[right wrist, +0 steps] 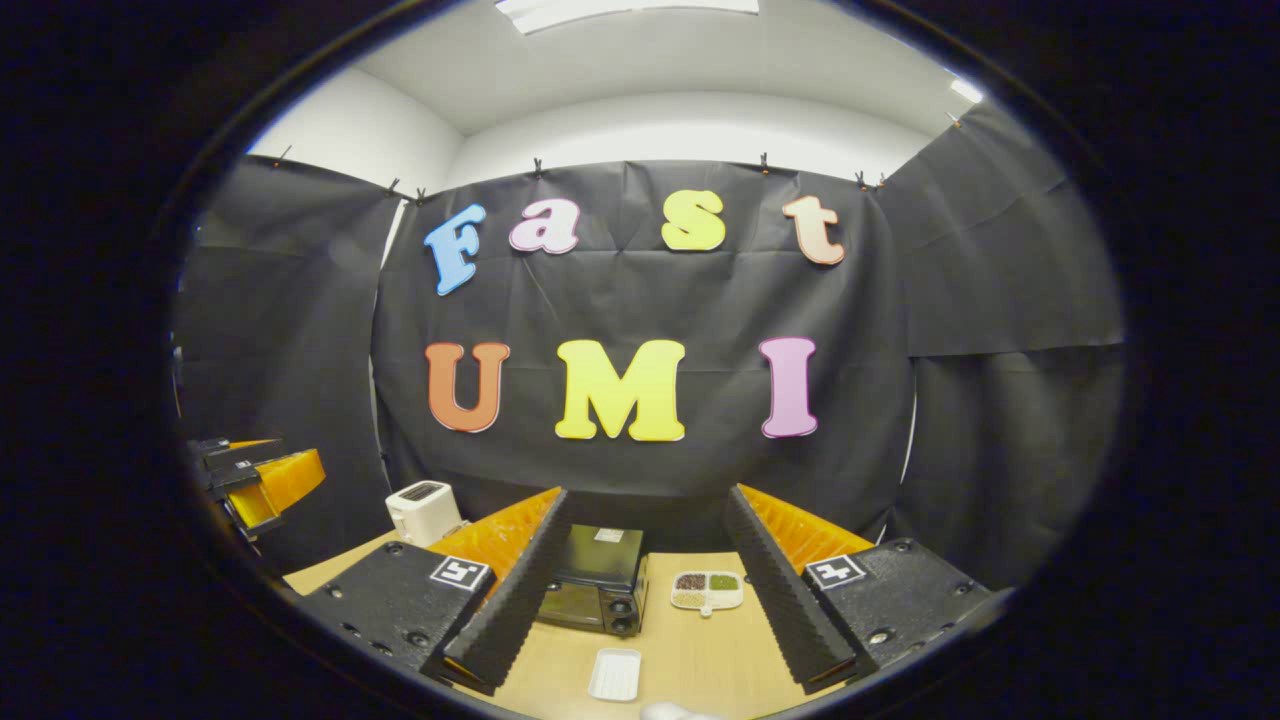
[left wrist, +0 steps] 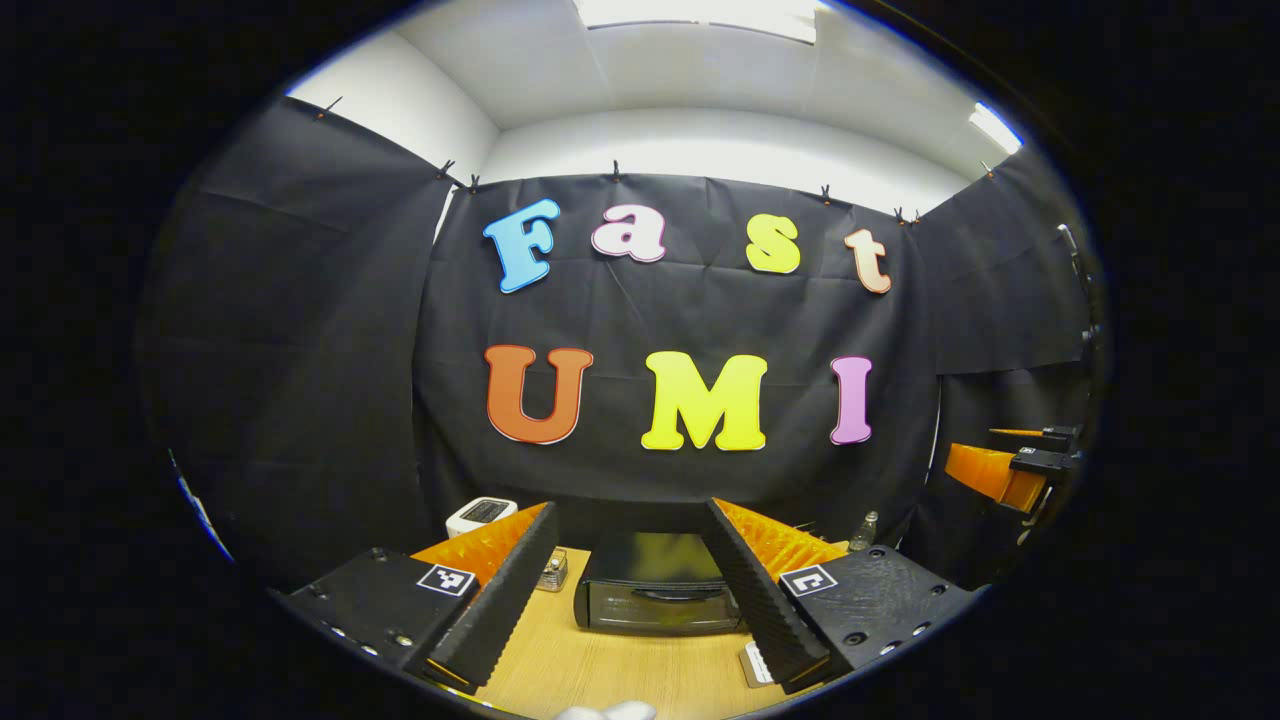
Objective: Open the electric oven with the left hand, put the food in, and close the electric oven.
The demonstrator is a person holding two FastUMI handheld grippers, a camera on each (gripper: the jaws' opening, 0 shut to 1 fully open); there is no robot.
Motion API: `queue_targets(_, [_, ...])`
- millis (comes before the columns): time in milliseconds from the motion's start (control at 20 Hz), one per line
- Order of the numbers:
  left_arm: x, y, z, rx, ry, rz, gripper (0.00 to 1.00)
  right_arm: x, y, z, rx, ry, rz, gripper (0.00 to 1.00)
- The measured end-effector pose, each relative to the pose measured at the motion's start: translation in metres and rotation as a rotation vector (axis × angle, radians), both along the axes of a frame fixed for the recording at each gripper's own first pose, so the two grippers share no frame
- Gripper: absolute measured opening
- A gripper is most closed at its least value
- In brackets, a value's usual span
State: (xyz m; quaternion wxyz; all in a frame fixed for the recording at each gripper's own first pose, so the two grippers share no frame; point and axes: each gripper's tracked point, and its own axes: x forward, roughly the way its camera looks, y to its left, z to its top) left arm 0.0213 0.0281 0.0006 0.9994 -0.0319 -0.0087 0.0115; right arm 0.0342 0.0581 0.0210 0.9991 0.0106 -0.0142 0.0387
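Observation:
The black electric oven stands on the wooden table with its door shut, straight ahead between the fingers of my left gripper, which is open and holds nothing. From the right gripper view the oven sits left of centre, and to its right lies a white divided dish holding dark and green food. A small white tray lies nearer, in front of the oven. My right gripper is open and empty, well back from these things.
A white toaster stands at the back left of the table, also seen as the toaster. A small glass jar sits left of the oven and a bottle at its back right. A card lies near the right finger.

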Motion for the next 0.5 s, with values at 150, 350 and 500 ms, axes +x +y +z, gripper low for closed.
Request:
queue_targets(150, [-0.001, 0.004, 0.009, 0.009, -0.013, -0.006, 0.94, -0.003, 0.001, -0.001, -0.004, -0.005, -0.019, 0.95])
queue_targets(350, [-0.001, 0.007, 0.005, 0.012, -0.028, -0.026, 0.94, -0.007, 0.004, -0.002, 0.000, -0.003, -0.032, 0.95])
queue_targets(500, [-0.002, 0.009, 0.007, 0.002, -0.028, -0.031, 0.94, -0.013, 0.006, 0.000, 0.000, -0.005, -0.040, 0.95])
